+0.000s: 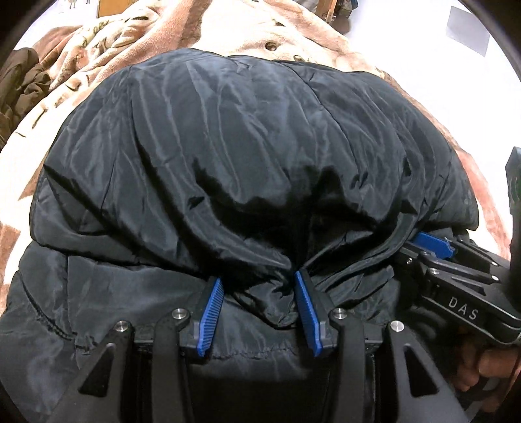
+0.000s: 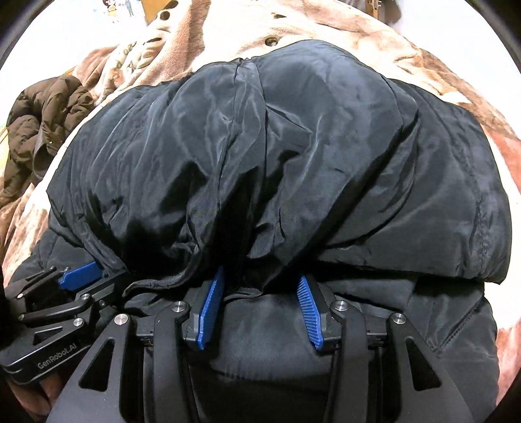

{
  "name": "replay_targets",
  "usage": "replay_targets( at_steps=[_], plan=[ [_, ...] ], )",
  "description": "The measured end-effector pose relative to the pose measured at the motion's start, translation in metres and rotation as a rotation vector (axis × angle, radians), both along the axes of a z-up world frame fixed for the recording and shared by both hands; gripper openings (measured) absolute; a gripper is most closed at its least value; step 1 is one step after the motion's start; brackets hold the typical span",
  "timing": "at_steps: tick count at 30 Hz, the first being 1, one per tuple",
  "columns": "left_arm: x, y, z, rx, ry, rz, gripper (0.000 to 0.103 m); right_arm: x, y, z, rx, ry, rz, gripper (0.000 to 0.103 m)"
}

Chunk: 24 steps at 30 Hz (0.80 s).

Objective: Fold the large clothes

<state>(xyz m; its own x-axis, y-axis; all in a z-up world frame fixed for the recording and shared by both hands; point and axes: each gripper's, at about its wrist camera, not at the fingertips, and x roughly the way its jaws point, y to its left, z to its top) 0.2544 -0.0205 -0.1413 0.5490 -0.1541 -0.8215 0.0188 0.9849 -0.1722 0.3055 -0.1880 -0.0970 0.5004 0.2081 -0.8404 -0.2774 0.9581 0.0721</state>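
Between the blue pads: a bunched edge of the black puffer jacket [image 1: 247,156], in both wrist views.
Left gripper [image 1: 259,281]: jaws roughly half open, and they look closed on a thick wad of the shiny fabric, with the folded-over flap gathered right at the tips. Looks like a real grip to me, but the pad contact is half buried in cloth.
Right gripper [image 2: 262,279]: same deal, middling opening, the flap's edge pinched up between its pads. A dark cord or hem strip curls out just to its left.
Side by side: the two grippers sit close together on the same near edge. Each one shows up at the side of the other's view, and part of a hand [image 1: 482,371] is visible under the right one.
Jacket position: spread on a pinkish-cream fleece blanket [image 1: 228,29], top layer doubled over toward the far side, bottom layer flat under the fingers.
Off to the side: a brown quilted coat [image 2: 42,130] in a heap, well apart, not folded.
Progress guess: one fold mostly laid over but still puffy and not let go. Smoothing, maybe another fold, plus the brown coat, all look left to do.
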Motion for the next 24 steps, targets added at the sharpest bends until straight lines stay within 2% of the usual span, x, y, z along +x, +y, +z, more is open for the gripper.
replay_targets(
  at_steps=[6,9,16,24],
  plan=[
    [-0.014,-0.003,0.004,-0.009,-0.006,0.004,0.048,-0.004,0.008,0.006,-0.021,0.006,-0.001,0.045],
    [-0.024,0.001,0.017,-0.027,0.006,0.009,0.048,-0.020,0.003,0.027,0.005,-0.005,-0.021,0.045],
    [-0.096,0.010,0.058,-0.014,-0.053,-0.005,0.048,-0.101,-0.033,0.069,0.049,-0.056,-0.055,0.045],
    [-0.173,0.024,0.084,-0.023,-0.062,0.004,0.048,-0.186,-0.072,0.082,0.049,-0.048,-0.109,0.045]
  ],
)
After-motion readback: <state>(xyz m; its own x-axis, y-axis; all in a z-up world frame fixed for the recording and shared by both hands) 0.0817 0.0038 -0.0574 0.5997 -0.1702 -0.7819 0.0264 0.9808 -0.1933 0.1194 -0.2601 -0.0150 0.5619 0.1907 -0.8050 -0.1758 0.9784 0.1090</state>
